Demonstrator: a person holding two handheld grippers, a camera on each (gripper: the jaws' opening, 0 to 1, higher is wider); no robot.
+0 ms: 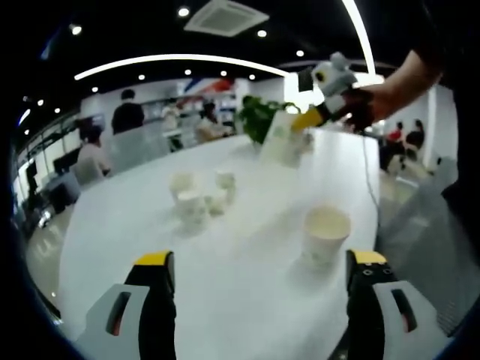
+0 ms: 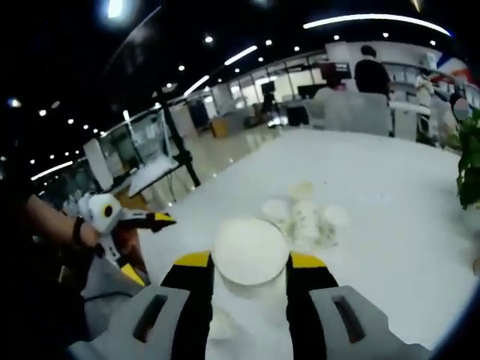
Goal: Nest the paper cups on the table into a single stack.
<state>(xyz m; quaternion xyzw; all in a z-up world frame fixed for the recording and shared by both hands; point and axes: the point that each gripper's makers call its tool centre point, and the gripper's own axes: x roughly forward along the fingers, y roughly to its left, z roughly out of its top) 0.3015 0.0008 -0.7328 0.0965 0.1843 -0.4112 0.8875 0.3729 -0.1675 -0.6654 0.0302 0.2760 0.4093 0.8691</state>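
Rising from the bottom of the left gripper view, my left gripper (image 1: 260, 262) is open wide, and nothing sits between its yellow-tipped jaws. One upright paper cup (image 1: 325, 236) stands on the white table (image 1: 247, 292) just ahead, towards the right jaw. Farther off is a cluster of several small cups (image 1: 199, 199). My right gripper (image 2: 250, 262) is shut on a paper cup (image 2: 250, 251), whose round end faces the camera. The same gripper (image 1: 300, 126) shows in the air at upper right, with the white cup (image 1: 281, 139) in it. The cup cluster (image 2: 304, 214) lies beyond the held cup.
A green plant (image 1: 259, 116) stands at the table's far end, also at the right edge of the right gripper view (image 2: 469, 157). A hand holds the left gripper (image 2: 148, 246) at the table's left edge. People sit and stand in the office behind (image 1: 127, 112).
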